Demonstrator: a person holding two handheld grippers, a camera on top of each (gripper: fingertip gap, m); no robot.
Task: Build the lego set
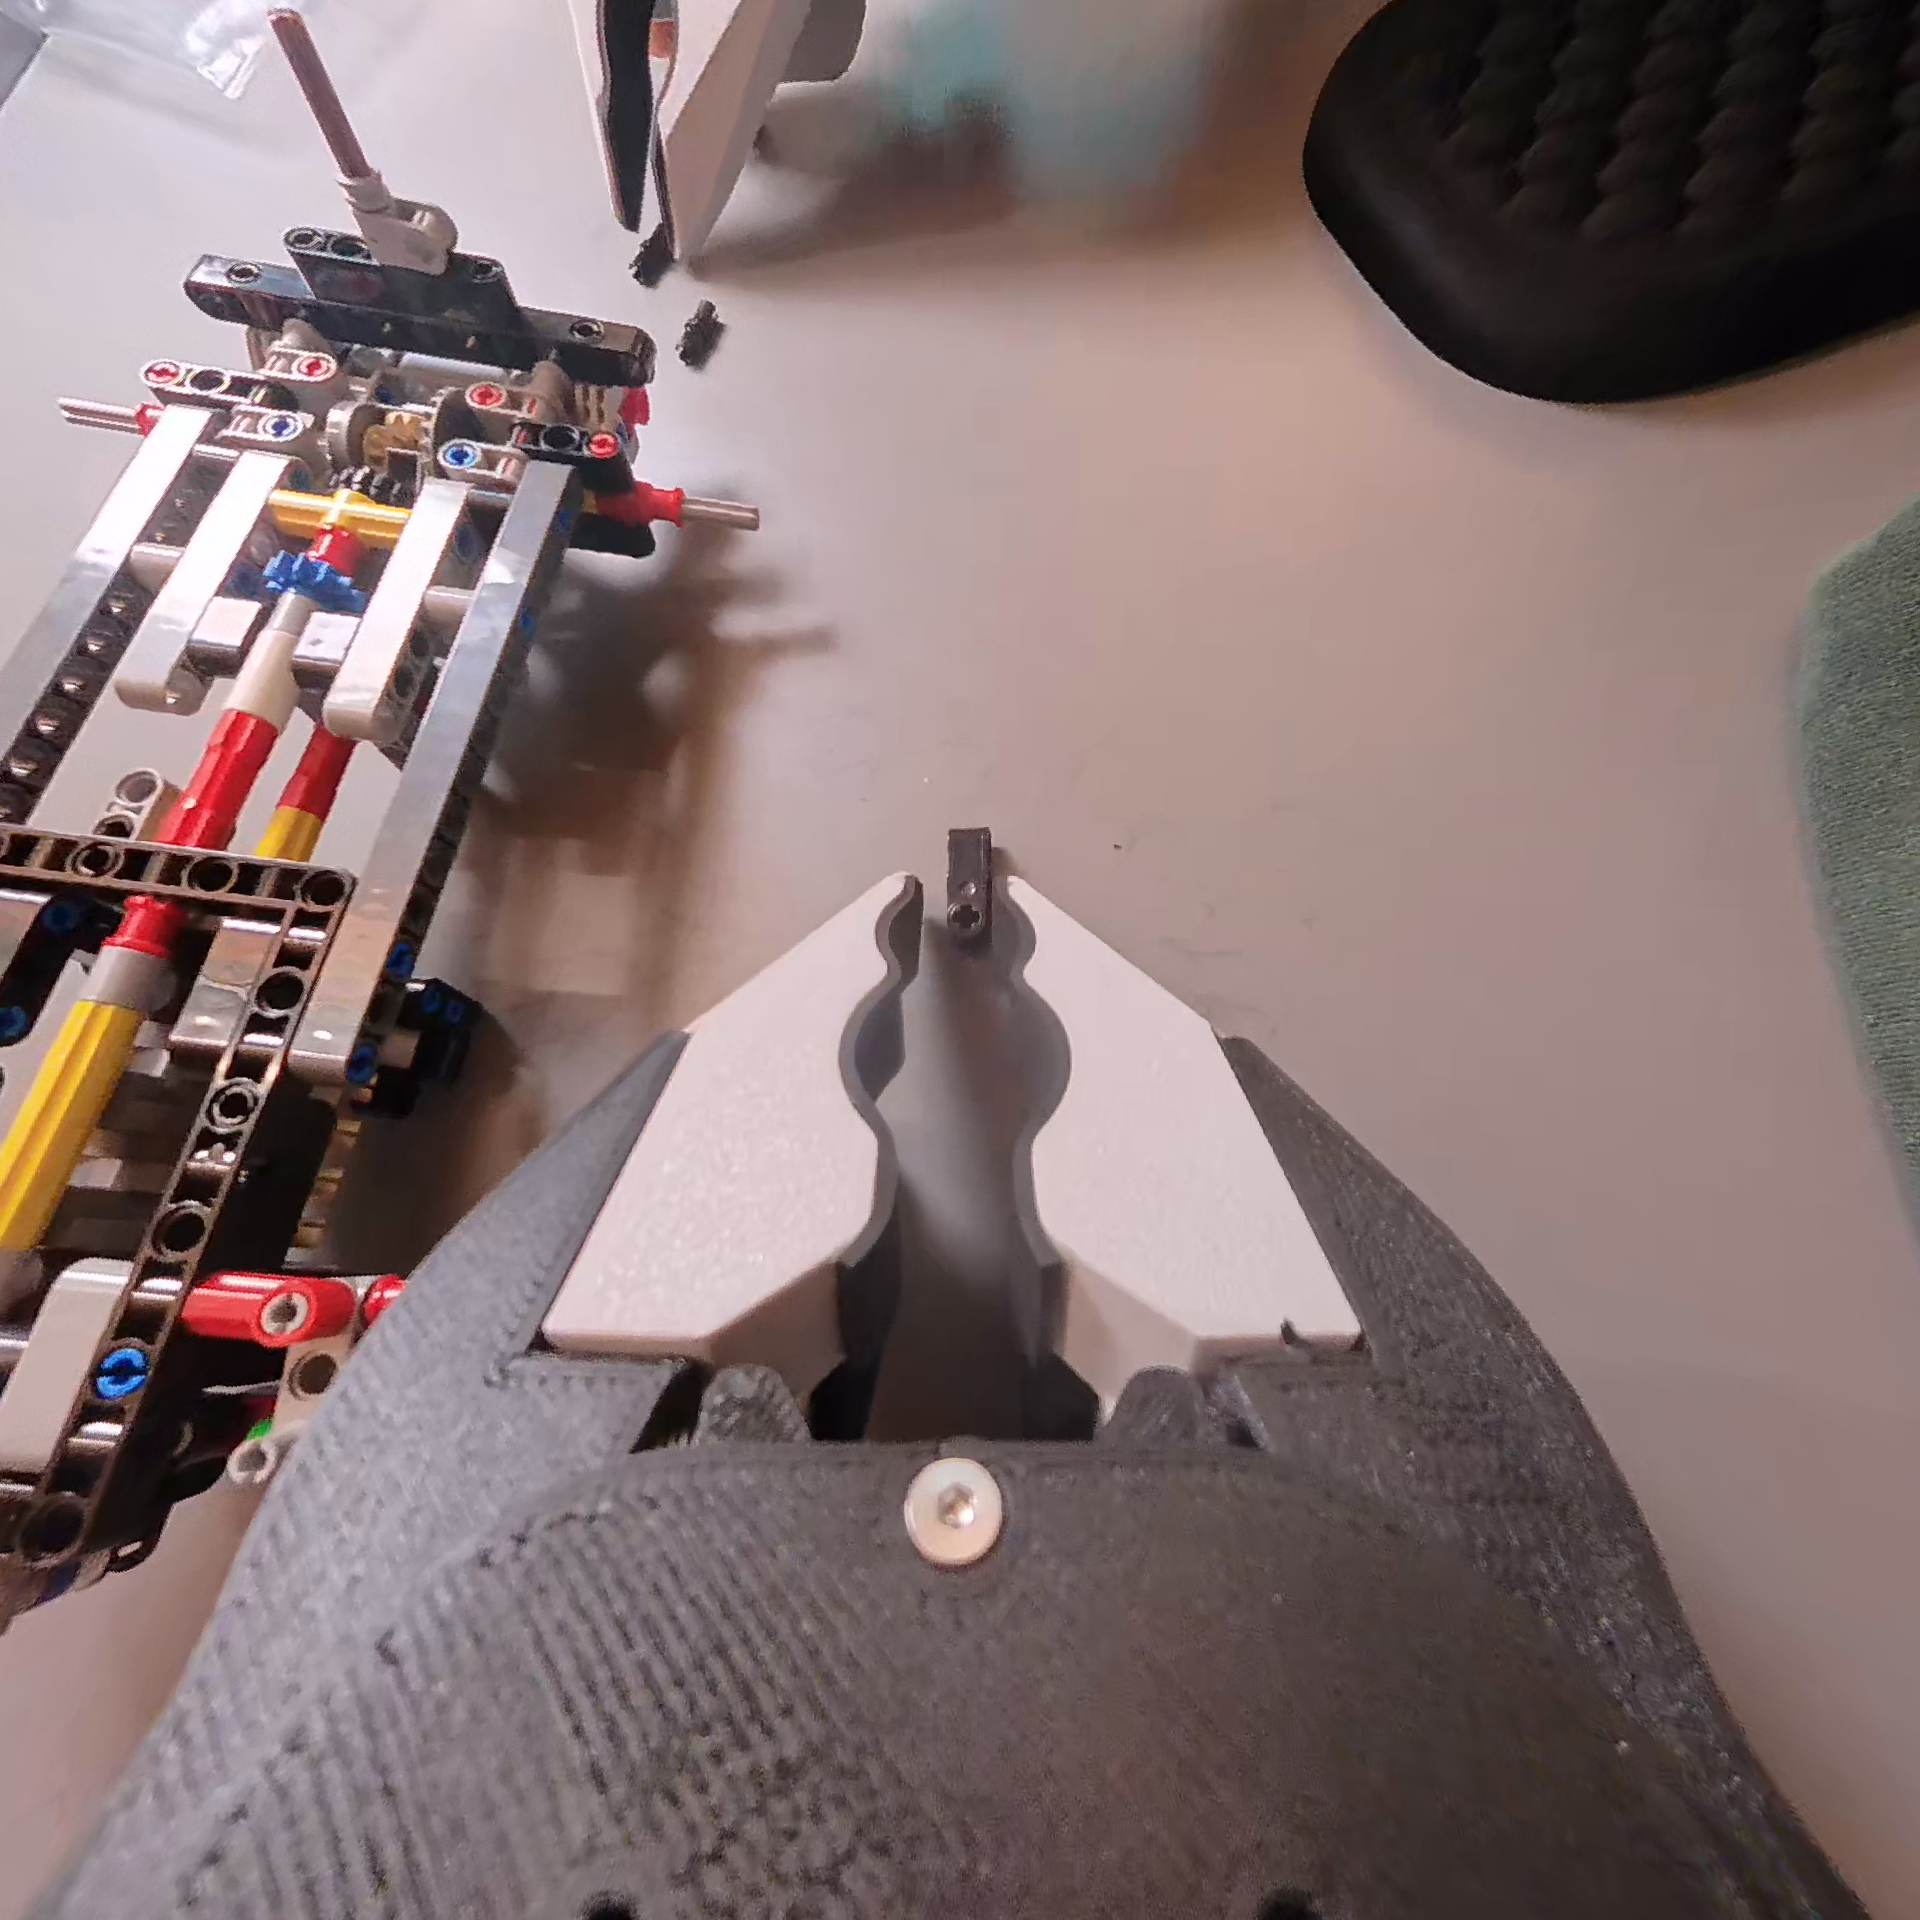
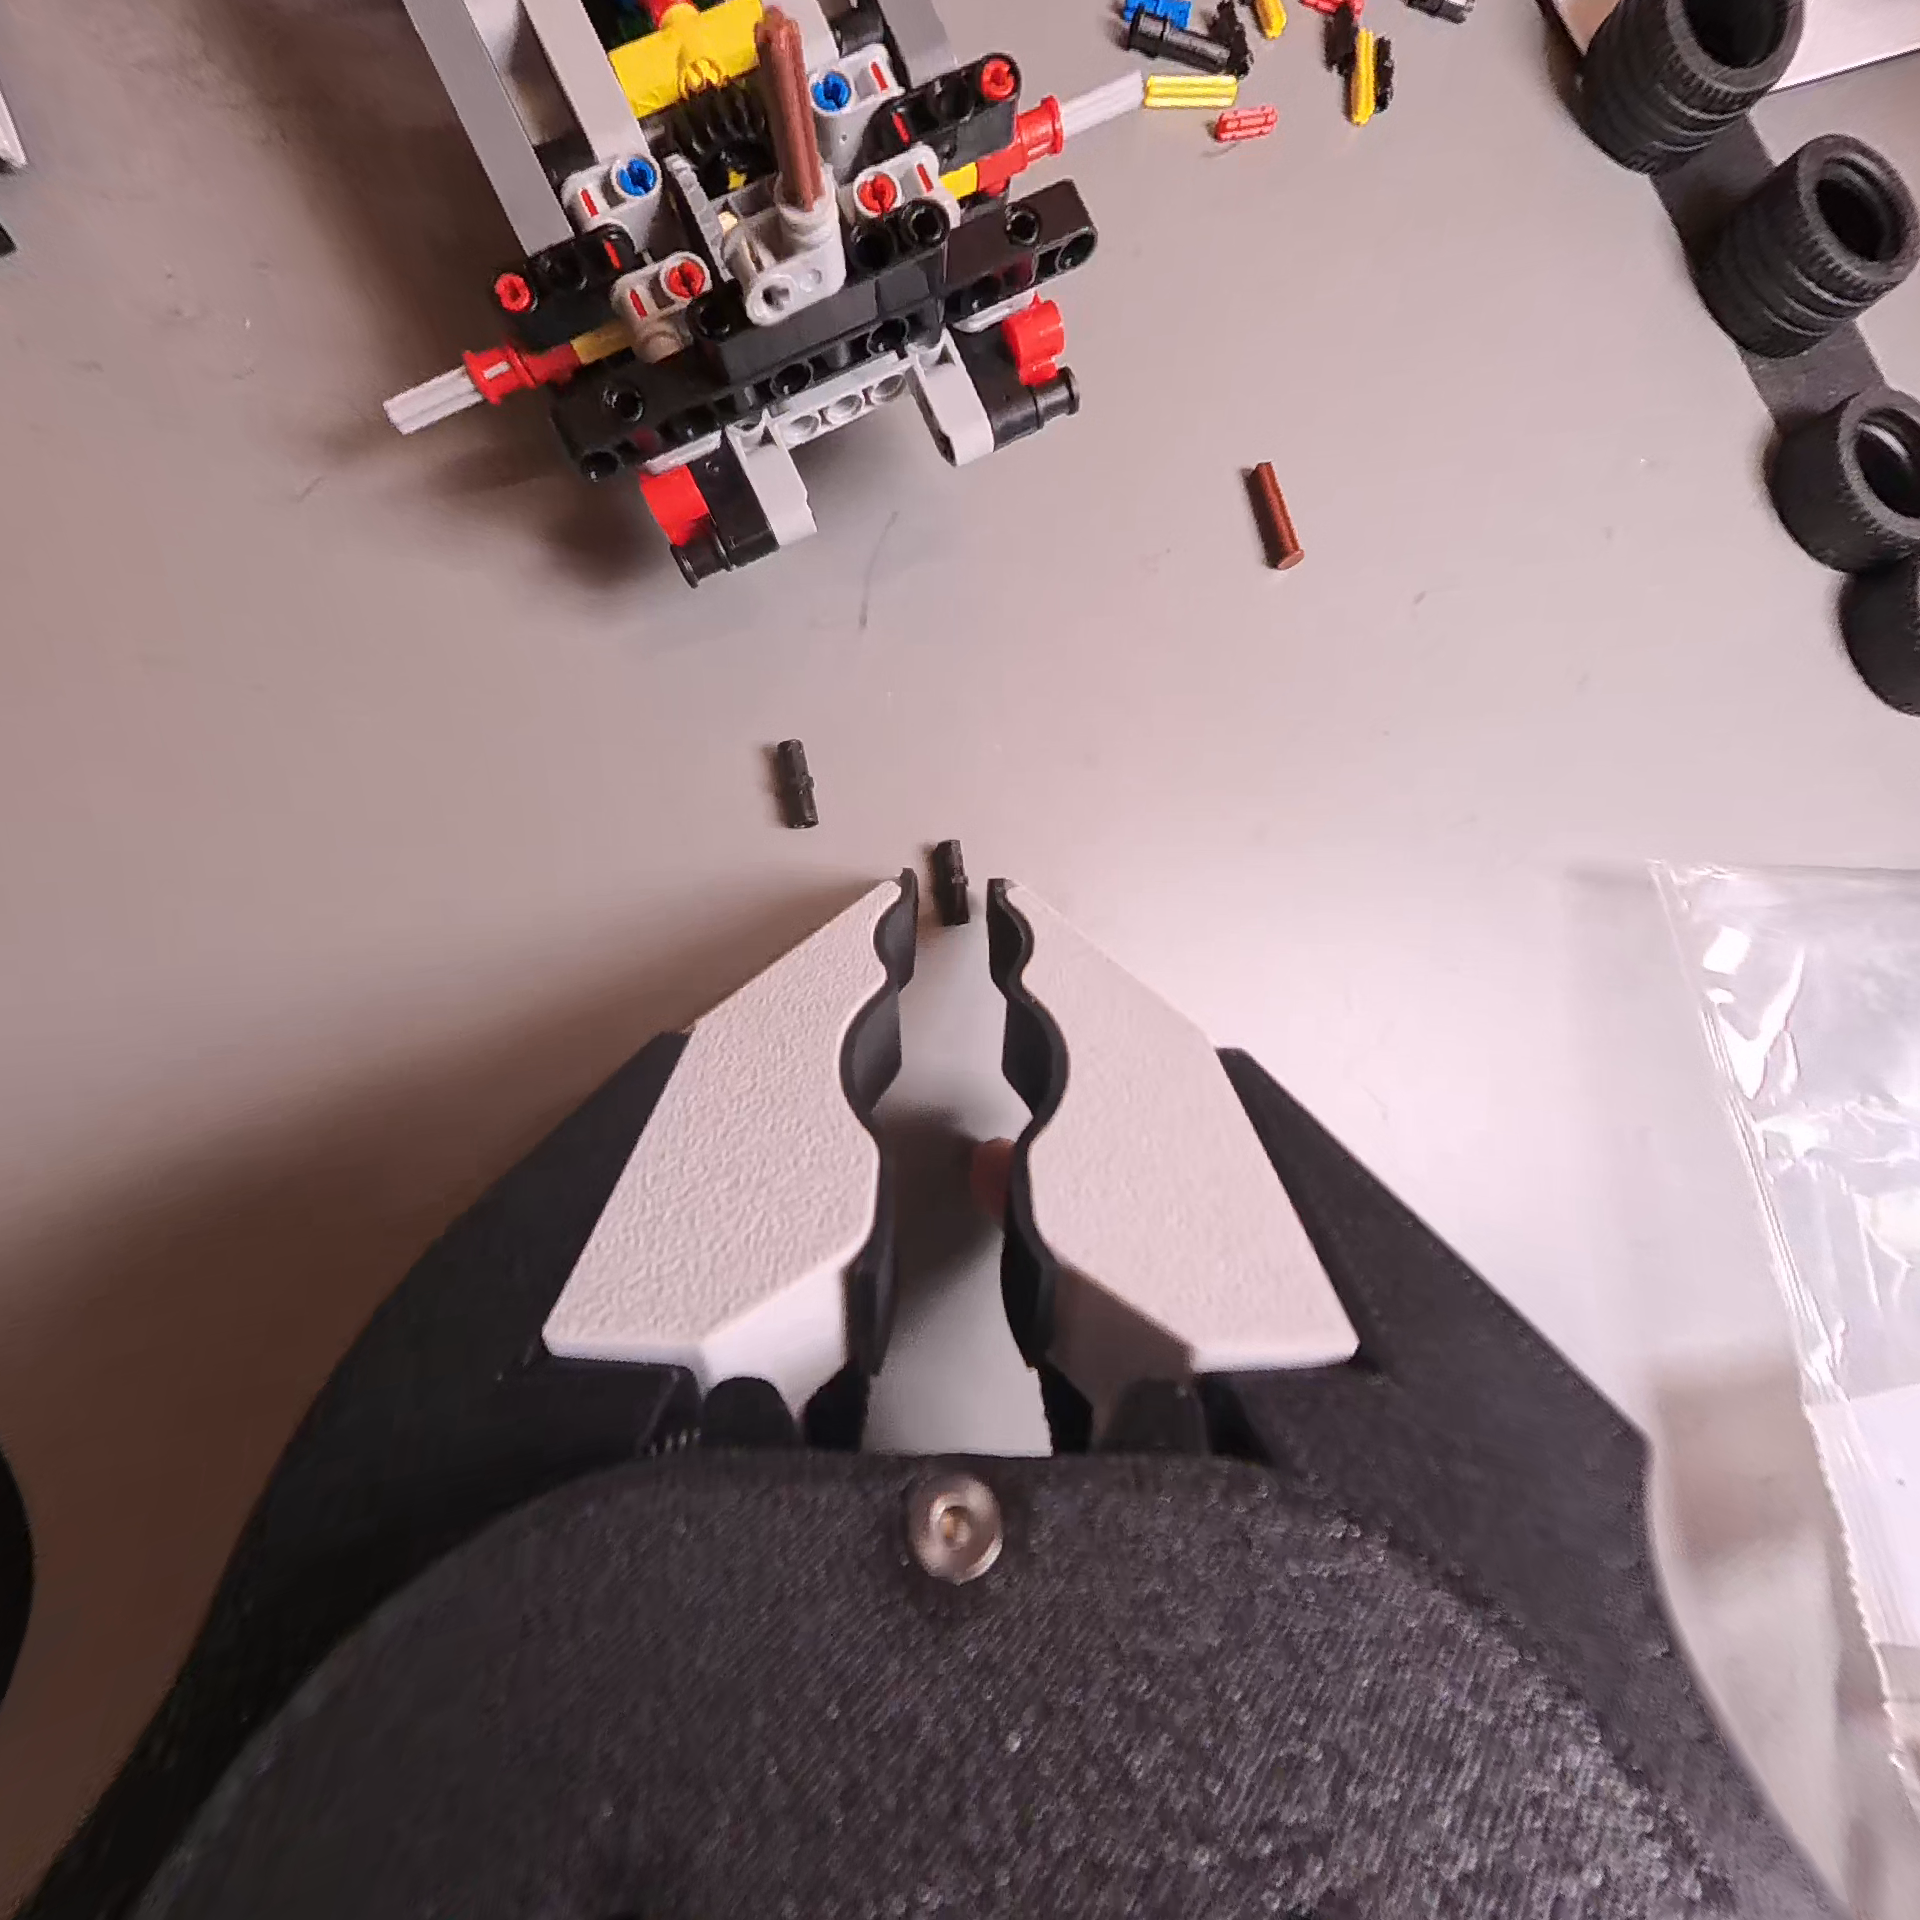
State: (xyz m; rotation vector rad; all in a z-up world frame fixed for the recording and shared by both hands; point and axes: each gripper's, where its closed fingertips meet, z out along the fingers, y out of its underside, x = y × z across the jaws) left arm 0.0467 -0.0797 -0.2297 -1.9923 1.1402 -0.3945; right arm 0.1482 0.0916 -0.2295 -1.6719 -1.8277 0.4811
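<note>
The partly built Lego chassis lies at the left of the left wrist view (image 1: 239, 727) and at the top of the right wrist view (image 2: 748, 270). My left gripper (image 1: 964, 883) is low over the table. Its jaws stand narrowly apart around a small black connector (image 1: 970, 894), with a sliver of gap on each side. My right gripper (image 2: 948, 885) is also narrowly open, with a short black pin (image 2: 950, 883) lying on the table between its fingertips. A second black pin (image 2: 796, 783) lies just beyond, to the left.
A brown axle (image 2: 1276, 515) lies right of the chassis. Black tyres (image 2: 1808, 249) stand along the right edge, and loose coloured pins (image 2: 1247, 83) at the top. A clear plastic bag (image 2: 1829, 1195) lies at the right. A black cushion (image 1: 1621, 187) and small black pins (image 1: 698, 330) lie beyond the left gripper. Tip to tip, the grippers are about 20 cm apart.
</note>
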